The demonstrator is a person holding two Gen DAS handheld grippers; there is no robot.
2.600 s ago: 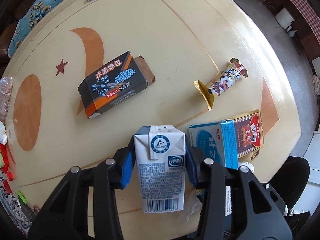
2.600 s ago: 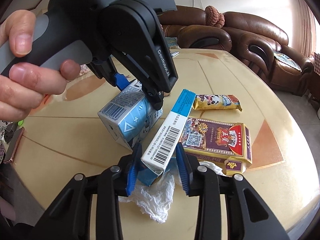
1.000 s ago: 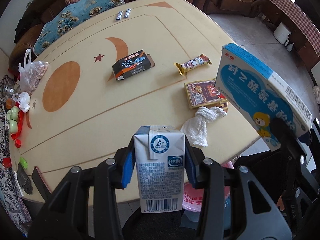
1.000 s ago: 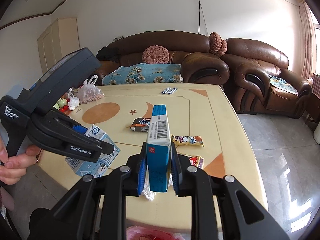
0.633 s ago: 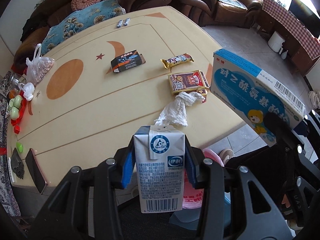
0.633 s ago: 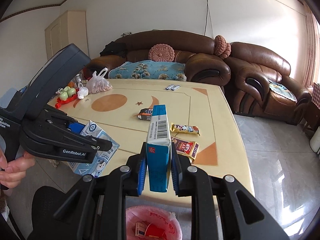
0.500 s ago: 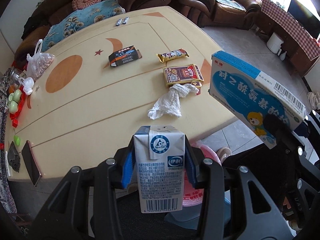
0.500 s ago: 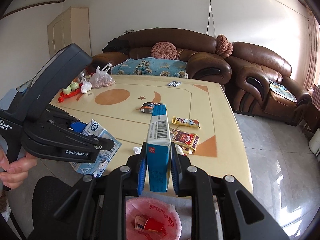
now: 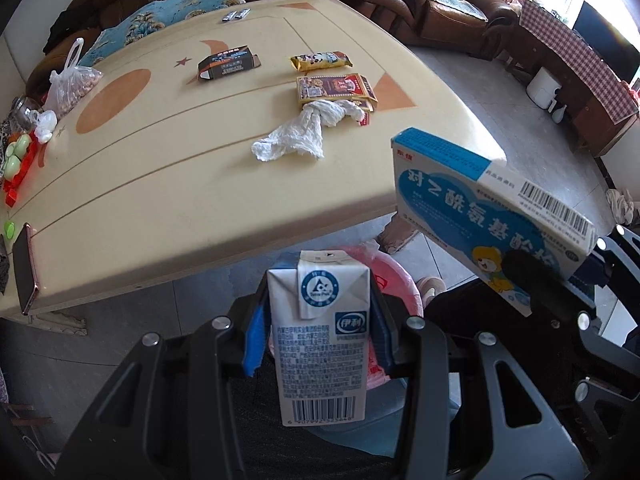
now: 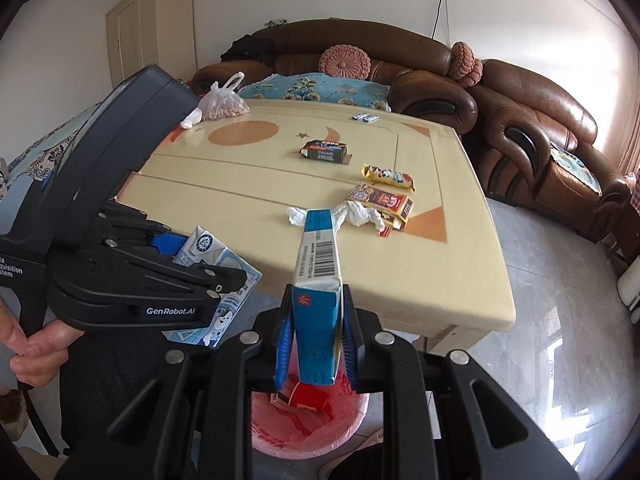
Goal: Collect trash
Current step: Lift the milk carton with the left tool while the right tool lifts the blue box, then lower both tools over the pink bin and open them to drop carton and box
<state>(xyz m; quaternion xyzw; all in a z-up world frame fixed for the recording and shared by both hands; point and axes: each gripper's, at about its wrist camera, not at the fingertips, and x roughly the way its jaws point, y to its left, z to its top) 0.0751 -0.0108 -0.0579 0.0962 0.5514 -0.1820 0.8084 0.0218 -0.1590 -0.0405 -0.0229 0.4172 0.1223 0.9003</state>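
Clamped between the blue pads of the left gripper (image 9: 318, 340) is a small milk carton (image 9: 320, 336), a glossy white-and-blue paper brick with a folded top flap and a barcode at its lower edge, held upright. A flat cardboard medicine box (image 10: 318, 280), blue and white with a printed barcode, is gripped edge-on by the right gripper (image 10: 316, 344), its torn end flap showing; in the left wrist view the same box (image 9: 488, 216) is seen at 3 o'clock, tilted. Directly below both, at 6 o'clock, a round bin lined with thin pink plastic (image 10: 308, 428) is seen, with a red item inside. On the smooth cream table (image 9: 160, 184), inlaid with orange circle, moon and star shapes, are left a crumpled white tissue (image 9: 304, 132), a red-and-gold flat box (image 9: 334, 88), a shiny snack-bar wrapper (image 9: 320, 61) and a black open-ended carton (image 9: 228, 65), all toward 12 o'clock. Compared with half a second ago, both grippers have been drawn back from the table edge, so the table items appear farther off and more of the bin is exposed under the held pieces; both grips are unchanged.
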